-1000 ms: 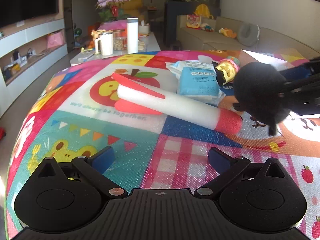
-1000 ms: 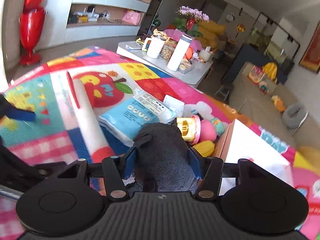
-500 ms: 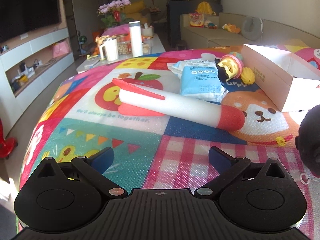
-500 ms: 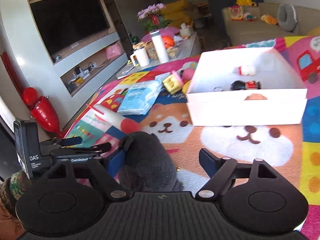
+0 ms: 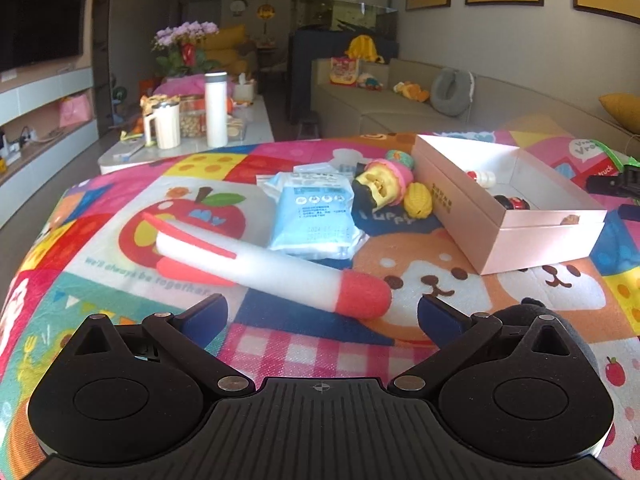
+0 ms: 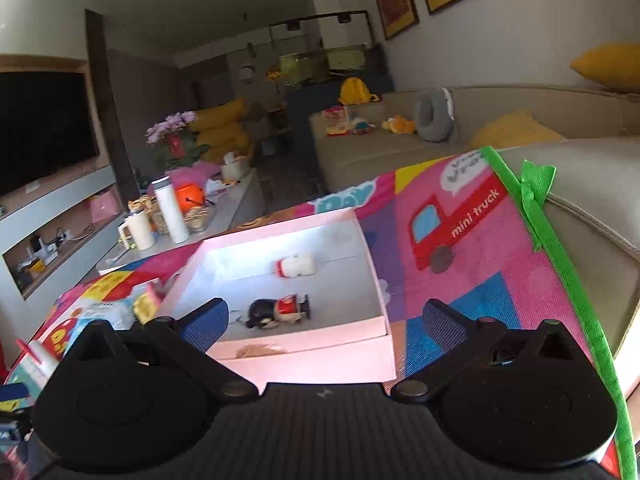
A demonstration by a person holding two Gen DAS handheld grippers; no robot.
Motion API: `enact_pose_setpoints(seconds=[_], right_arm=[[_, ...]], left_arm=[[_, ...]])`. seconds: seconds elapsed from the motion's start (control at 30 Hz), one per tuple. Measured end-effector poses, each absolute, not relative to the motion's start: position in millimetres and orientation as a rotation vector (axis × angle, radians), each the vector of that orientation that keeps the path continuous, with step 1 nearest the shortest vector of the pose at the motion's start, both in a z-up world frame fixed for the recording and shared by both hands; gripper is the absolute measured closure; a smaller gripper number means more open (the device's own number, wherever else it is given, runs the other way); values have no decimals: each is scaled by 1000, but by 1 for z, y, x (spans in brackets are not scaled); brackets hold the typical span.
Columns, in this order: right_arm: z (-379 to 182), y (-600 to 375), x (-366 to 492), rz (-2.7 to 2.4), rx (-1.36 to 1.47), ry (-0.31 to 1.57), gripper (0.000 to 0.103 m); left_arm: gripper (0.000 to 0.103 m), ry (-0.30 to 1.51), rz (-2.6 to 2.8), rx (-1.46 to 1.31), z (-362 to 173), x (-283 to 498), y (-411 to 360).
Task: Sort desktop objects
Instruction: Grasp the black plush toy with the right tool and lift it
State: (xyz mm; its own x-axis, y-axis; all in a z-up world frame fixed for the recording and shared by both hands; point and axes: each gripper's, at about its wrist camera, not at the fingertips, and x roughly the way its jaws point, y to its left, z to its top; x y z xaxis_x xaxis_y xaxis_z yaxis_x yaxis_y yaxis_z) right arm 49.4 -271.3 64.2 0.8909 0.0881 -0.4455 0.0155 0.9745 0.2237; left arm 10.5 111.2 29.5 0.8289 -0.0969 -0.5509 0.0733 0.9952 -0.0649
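Observation:
My left gripper is open and empty, low over the colourful mat, just short of a white foam rocket with a red tip. A black plush toy lies on the mat behind my left gripper's right finger. A blue tissue pack, a yellow-pink toy and a yellow ball lie beyond. My right gripper is open and empty, in front of the pink-white box, which holds a white figure and a black-red figure.
The box stands right of the toys. The mat's green edge runs along a beige sofa on the right. A low table with a white bottle and cups stands behind the mat.
My right gripper opened and let go of the black plush toy, which now lies on the mat. It then swung right to face the box. My left gripper stayed open.

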Motion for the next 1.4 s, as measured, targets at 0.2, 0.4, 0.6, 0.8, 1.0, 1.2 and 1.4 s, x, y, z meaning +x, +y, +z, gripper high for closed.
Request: enact_pose_setpoints(seconds=[0.2, 0.4, 0.6, 0.8, 1.0, 1.2, 1.4], right_arm=[[49, -245, 73, 98, 249, 505, 0], [53, -224, 44, 183, 185, 482, 0], [42, -218, -7, 183, 113, 596, 0], [14, -202, -6, 98, 88, 746, 0], [11, -184, 1, 24, -5, 790, 0], [27, -201, -8, 123, 121, 734, 0], [54, -153, -34, 441, 93, 680, 0]], left_arm=[[0, 586, -75, -70, 29, 7, 125], [0, 614, -56, -132, 24, 13, 128], [0, 642, 2, -196, 21, 32, 126], [0, 646, 58, -145, 20, 52, 114], [0, 612, 95, -21, 23, 34, 120], [0, 646, 186, -6, 17, 14, 152], [0, 647, 211, -142, 13, 6, 178]])
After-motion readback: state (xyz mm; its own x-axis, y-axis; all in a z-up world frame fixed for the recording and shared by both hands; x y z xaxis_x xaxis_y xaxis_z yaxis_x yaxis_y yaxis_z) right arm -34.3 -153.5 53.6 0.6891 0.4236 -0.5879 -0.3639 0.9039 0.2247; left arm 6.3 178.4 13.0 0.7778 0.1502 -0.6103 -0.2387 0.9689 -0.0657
